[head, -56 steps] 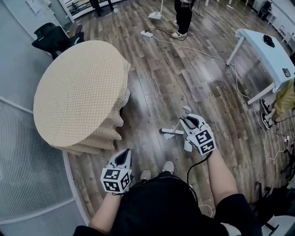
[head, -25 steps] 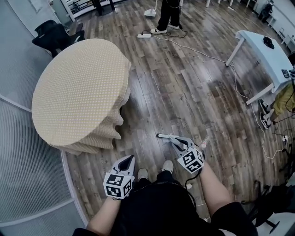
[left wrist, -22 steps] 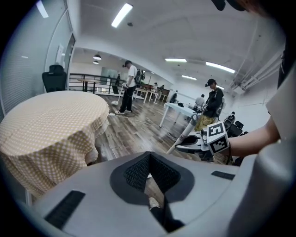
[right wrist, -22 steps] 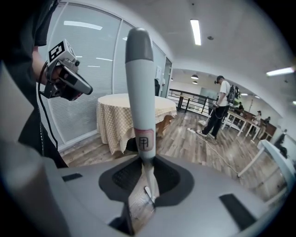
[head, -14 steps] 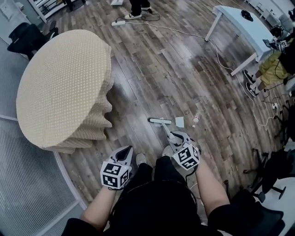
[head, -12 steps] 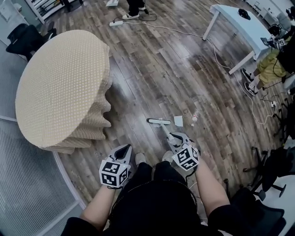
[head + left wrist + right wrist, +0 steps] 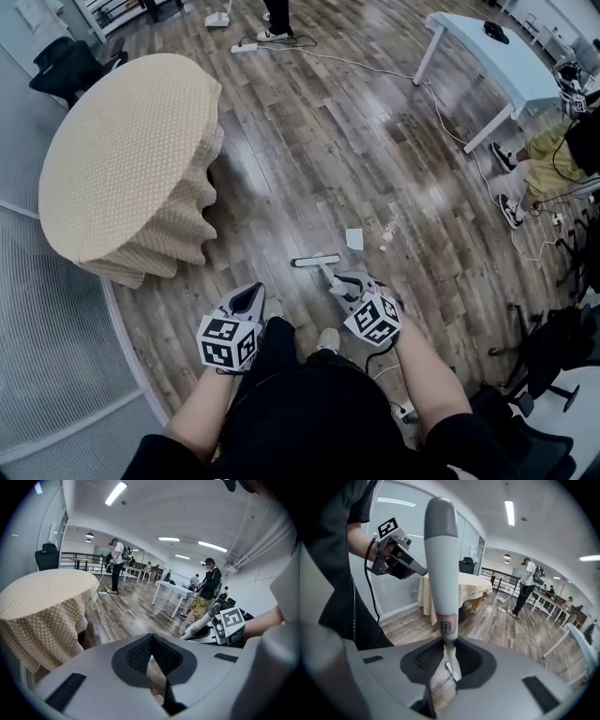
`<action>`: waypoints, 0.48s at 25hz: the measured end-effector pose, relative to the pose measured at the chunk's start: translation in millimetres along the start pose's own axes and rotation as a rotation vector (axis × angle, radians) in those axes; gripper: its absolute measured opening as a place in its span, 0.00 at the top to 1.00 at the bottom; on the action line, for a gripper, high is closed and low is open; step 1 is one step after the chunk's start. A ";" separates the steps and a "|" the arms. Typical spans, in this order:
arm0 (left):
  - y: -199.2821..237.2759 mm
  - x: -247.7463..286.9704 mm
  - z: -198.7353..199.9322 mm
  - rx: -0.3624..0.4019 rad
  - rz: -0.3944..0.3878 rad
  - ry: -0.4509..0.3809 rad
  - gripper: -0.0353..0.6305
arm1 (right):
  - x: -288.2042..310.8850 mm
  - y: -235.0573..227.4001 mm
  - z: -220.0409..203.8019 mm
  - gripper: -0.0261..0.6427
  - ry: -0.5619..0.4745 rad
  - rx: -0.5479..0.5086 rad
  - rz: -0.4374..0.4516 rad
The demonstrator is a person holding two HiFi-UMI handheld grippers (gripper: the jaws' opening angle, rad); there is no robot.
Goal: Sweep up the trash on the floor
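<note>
Trash (image 7: pixel 353 239), a white paper scrap with a thin wrapper (image 7: pixel 387 228) just beside it: lies on the wood floor (image 7: pixel 375 141), right of centre in the head view. Round table (image 7: pixel 131 159) under a beige checked cloth: fills the upper left of that frame. White table (image 7: pixel 487 56): stands at the upper right, well apart from the scrap. Hand broom (image 7: pixel 316 262): rests with its head on the boards just below and left of the trash, apart from it, and rises as a white handle (image 7: pixel 440 564) up the middle of the right gripper view. Right gripper (image 7: pixel 345 284): clamps the handle's thin lower end. Left gripper (image 7: pixel 248 298): hovers low at lower centre-left, jaws pressed together but for a sliver.
</note>
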State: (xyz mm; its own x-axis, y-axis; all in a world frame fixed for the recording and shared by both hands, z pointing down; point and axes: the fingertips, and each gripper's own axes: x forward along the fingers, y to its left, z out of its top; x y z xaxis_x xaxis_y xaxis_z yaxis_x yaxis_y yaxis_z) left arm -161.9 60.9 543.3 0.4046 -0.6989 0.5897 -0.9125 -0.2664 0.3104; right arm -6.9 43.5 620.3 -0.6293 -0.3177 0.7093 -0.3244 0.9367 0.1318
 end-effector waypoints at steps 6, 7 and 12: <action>-69.1 -19.1 -47.7 -0.062 0.033 -0.004 0.95 | -37.9 26.2 -35.6 0.83 -0.015 -0.058 0.063; -76.4 -21.6 -53.6 -0.069 0.037 -0.003 0.95 | -43.0 30.4 -39.9 0.83 -0.015 -0.069 0.075; -99.7 -29.7 -62.4 -0.070 0.058 -0.014 0.95 | -69.2 47.7 -59.2 0.83 -0.016 -0.083 0.117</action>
State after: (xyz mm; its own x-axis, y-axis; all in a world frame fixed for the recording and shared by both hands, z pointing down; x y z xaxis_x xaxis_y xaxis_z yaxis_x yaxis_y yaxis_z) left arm -79.2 149.6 541.4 0.3502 -0.7213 0.5976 -0.9276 -0.1785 0.3282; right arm 62.9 118.9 618.5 -0.6709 -0.2075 0.7119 -0.1892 0.9762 0.1062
